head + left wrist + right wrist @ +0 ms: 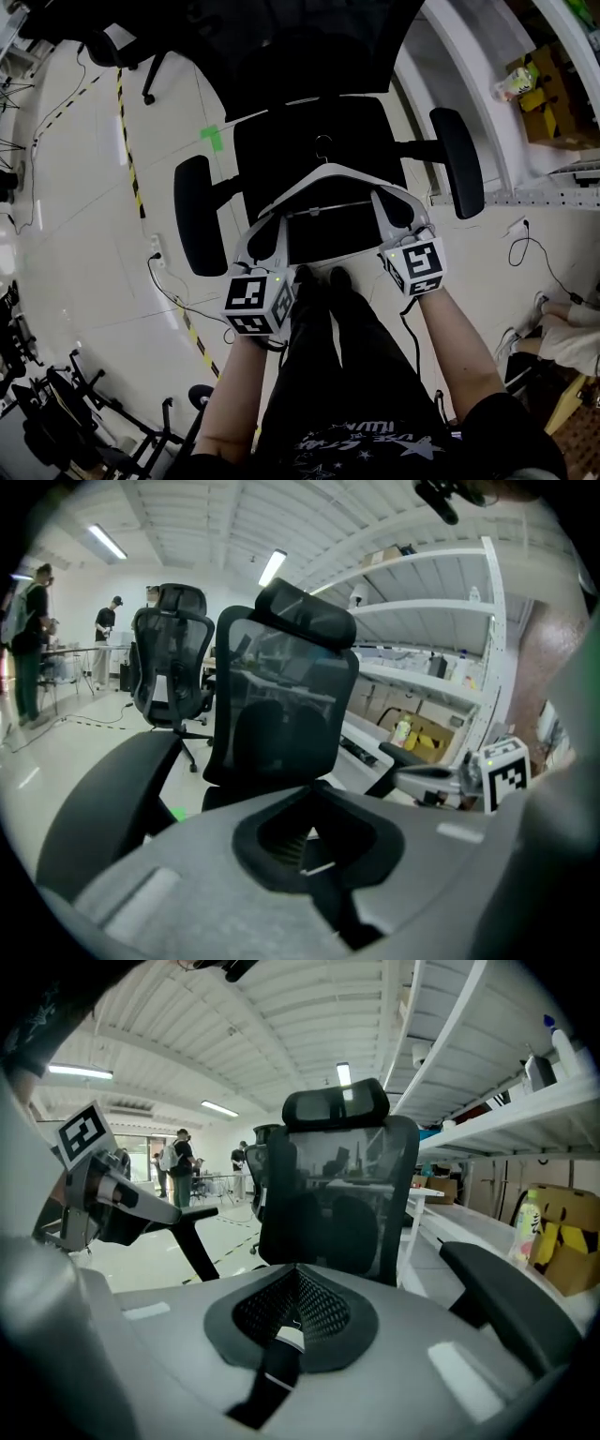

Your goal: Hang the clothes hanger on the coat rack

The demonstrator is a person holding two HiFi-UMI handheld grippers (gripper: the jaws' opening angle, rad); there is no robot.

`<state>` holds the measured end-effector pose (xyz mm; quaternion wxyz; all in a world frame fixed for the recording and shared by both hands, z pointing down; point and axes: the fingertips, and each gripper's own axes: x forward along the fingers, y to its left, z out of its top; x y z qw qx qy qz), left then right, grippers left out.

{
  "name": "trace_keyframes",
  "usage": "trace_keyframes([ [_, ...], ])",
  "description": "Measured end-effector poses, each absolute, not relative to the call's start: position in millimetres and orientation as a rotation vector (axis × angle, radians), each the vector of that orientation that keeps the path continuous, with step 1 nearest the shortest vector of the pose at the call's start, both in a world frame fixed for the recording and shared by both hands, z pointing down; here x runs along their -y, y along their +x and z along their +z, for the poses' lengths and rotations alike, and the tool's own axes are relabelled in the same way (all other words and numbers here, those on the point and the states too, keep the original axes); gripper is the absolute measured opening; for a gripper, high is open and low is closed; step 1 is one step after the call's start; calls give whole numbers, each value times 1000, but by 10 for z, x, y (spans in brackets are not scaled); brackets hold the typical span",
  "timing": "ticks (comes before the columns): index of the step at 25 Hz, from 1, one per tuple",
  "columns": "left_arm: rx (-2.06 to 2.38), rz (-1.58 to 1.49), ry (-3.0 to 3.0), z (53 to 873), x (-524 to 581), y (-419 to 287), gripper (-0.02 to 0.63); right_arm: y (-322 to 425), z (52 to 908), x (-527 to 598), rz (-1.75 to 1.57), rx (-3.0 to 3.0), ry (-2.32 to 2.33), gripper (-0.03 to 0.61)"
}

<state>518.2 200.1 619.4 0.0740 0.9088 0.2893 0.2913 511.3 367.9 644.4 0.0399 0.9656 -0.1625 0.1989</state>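
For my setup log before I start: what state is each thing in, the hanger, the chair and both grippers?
Office chair: upright, nobody seated.
Clothes hanger: flat over the chair seat, hook toward the backrest, not hung.
Left gripper: jaws together.
Right gripper: jaws together.

Pinching a small bit of white clothes hanger (290, 1339) between the shut grey jaws of the right gripper (296, 1283). Facing a black mesh office chair (337, 1194). Left gripper (141, 1199) off to the left, yellow cardboard box (562, 1232) to the right.
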Motion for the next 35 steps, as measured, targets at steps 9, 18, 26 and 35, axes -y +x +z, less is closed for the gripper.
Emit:
trace_keyframes([
  [9, -943, 1025, 2697, 7015, -2194, 5238, 5, 5207, 7317, -3628, 802, 613, 2807, 9],
  [18, -906, 1140, 2649, 7595, -2286, 5285, 5, 5347, 8017, -3716, 955, 631, 2675, 100],
  [26, -902, 1174, 2641, 7819, -2370, 5380, 5, 5417, 8649, -3892, 1234, 644, 2411, 220],
  [35, -893, 1184, 2616, 7899, -2412, 5406, 5, 5428, 9072, -3939, 1400, 734, 2195, 255],
])
